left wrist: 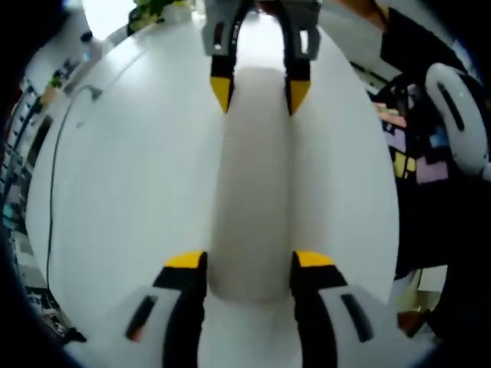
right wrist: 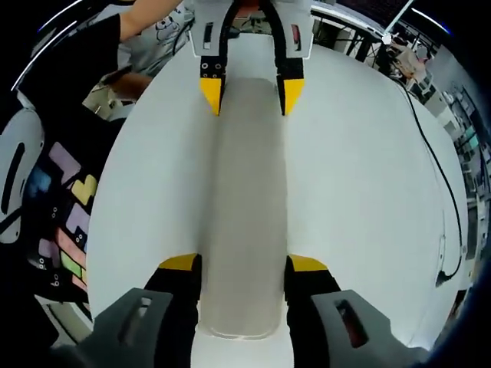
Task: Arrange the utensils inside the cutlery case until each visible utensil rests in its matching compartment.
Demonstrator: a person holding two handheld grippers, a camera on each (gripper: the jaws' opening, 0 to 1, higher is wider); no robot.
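Grippers face each other along a long pale case that lies flat on a white desk. In the left gripper view the left gripper [left wrist: 250,264] has its yellow-tipped jaws set on either side of the near end of the case [left wrist: 253,184], each jaw close against a long side wall; whether the jaws actually press the walls cannot be told. At the far end of the case the right gripper [left wrist: 258,92] enters from the top of the view, its jaws likewise astride the case. In the right gripper view the same arrangement appears reversed: the right gripper [right wrist: 243,268] straddles the near end of the case [right wrist: 245,192], and the left gripper [right wrist: 248,92] straddles the far end. The case runs lengthwise between the two, near the middle of the desk [right wrist: 360,176]. Its inside is blurred, so compartments and utensils cannot be made out. A dark cable [right wrist: 437,176] lies along one edge of the desk, well apart from the case.
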